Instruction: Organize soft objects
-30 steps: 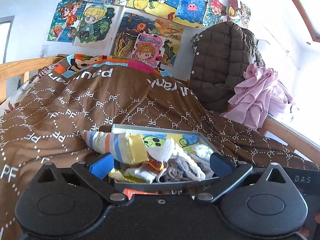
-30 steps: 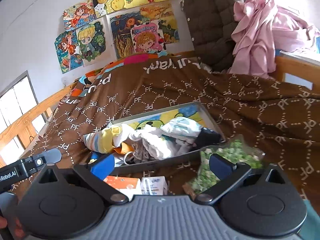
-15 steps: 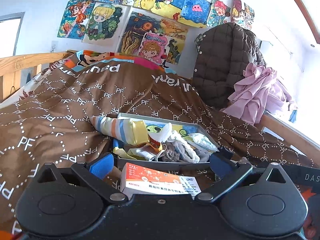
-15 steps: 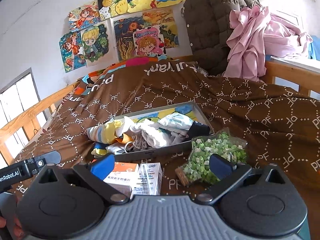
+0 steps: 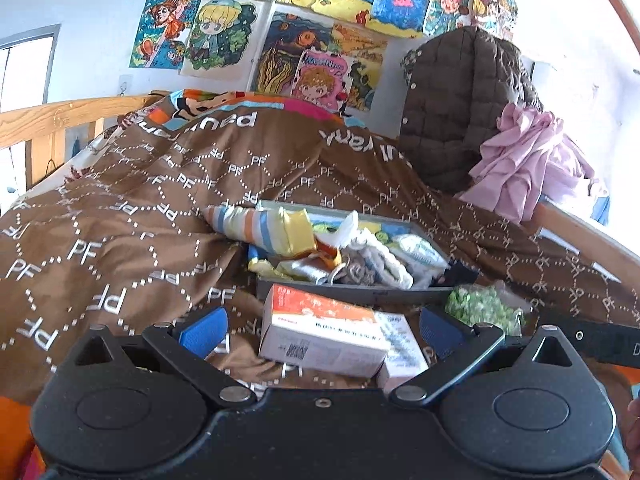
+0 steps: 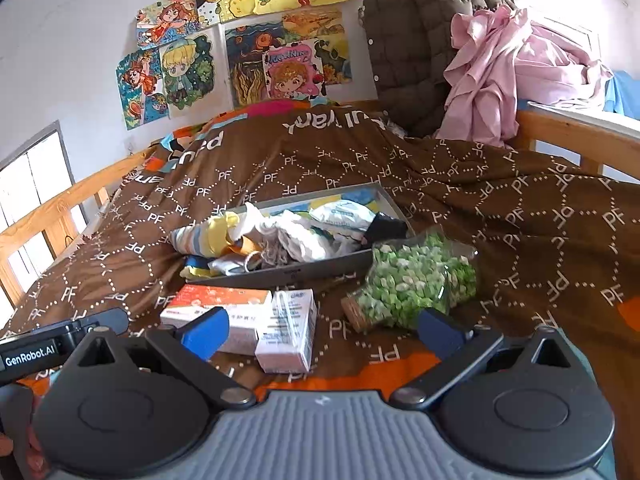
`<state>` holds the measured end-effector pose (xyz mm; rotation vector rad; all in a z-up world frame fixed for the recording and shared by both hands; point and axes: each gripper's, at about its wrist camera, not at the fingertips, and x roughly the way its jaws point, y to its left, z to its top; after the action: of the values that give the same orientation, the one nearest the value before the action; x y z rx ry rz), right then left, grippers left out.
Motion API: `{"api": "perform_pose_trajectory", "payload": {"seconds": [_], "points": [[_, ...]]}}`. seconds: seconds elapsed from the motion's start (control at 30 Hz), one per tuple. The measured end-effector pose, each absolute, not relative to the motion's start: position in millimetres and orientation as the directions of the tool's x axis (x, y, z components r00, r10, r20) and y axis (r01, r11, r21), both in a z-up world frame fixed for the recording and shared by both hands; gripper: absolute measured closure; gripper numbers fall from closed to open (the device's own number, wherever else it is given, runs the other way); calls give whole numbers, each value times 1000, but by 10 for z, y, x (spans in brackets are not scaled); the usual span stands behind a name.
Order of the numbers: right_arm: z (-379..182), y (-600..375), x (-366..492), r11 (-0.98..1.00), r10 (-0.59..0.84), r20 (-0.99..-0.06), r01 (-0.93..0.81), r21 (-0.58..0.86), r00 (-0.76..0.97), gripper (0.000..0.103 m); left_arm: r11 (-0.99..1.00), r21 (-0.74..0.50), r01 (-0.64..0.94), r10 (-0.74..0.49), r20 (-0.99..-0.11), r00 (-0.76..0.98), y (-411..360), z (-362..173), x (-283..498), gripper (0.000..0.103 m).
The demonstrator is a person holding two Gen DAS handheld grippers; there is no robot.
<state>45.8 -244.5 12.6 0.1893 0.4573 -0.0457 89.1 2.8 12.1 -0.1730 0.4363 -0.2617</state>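
A grey tray (image 5: 352,289) (image 6: 292,270) lies on the brown bedspread, filled with soft things: a striped sock (image 5: 256,229) (image 6: 200,240) hanging over its left rim, white cloths (image 5: 384,252) (image 6: 304,236) and a dark item (image 6: 386,226). My left gripper (image 5: 320,330) is open and empty, held back from the tray, over an orange-white box (image 5: 320,328). My right gripper (image 6: 320,330) is open and empty, near the front of the bed.
Two small cartons (image 6: 224,308) (image 6: 288,328) and a bag of green pieces (image 6: 412,280) (image 5: 484,306) lie in front of the tray. A brown jacket (image 5: 460,104) and pink cloth (image 6: 504,68) hang at the back right. Wooden bed rails (image 5: 48,120) (image 6: 576,140) run along both sides.
Both grippers have drawn back from the tray toward the bed's front. The cartons and the green bag have come into fuller view. Both stay open and empty.
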Motion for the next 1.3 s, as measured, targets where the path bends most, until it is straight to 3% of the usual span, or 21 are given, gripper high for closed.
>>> {"api": "perform_pose_trajectory", "payload": {"seconds": [0.57, 1.3], "points": [[-74, -2352, 303, 984, -105, -477, 161, 79, 873, 0, 962, -165, 216, -269, -489, 830, -132, -107, 736, 1], [-226, -2382, 397, 983, -125, -511, 176, 52, 850, 0, 980, -58, 191, -195, -483, 854, -267, -225, 716, 1]]}}
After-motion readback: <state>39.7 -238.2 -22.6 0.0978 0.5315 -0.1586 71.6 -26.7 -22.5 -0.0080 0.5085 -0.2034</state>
